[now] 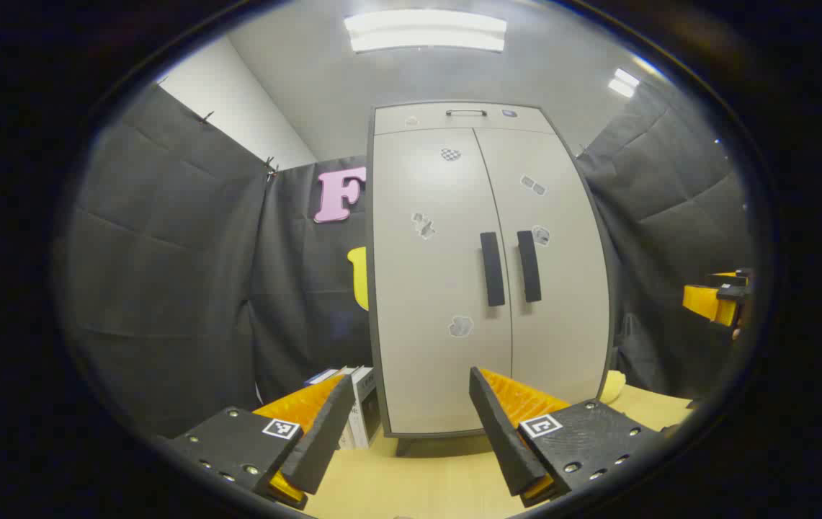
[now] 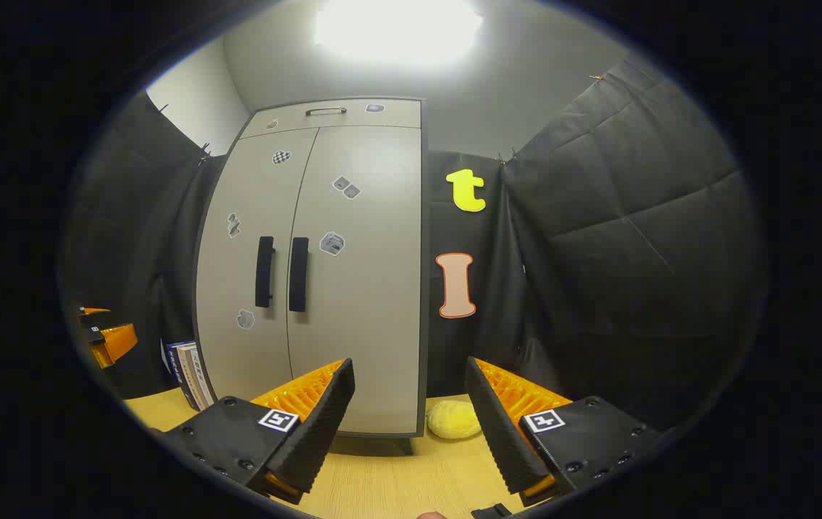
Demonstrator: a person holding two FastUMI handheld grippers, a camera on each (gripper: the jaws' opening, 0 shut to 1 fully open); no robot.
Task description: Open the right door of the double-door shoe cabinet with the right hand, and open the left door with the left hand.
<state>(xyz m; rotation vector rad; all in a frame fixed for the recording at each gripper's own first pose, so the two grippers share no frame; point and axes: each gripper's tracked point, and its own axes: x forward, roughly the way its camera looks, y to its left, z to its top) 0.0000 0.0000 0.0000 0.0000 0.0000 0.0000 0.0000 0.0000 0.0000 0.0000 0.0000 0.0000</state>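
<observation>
The shoe cabinet (image 1: 486,274) stood on the desk (image 1: 447,479) with its left door (image 1: 432,288) and right door (image 1: 562,288) closed. The left hand-held gripper (image 1: 411,422) and the right hand-held gripper (image 2: 411,418) hung before it, fingers apart, touching nothing.

no legible text, labels or numbers

Books (image 2: 191,375) stand upright at one end of the wooden surface (image 2: 396,479); a yellow sponge-like lump (image 2: 454,420) rests at the other.
</observation>
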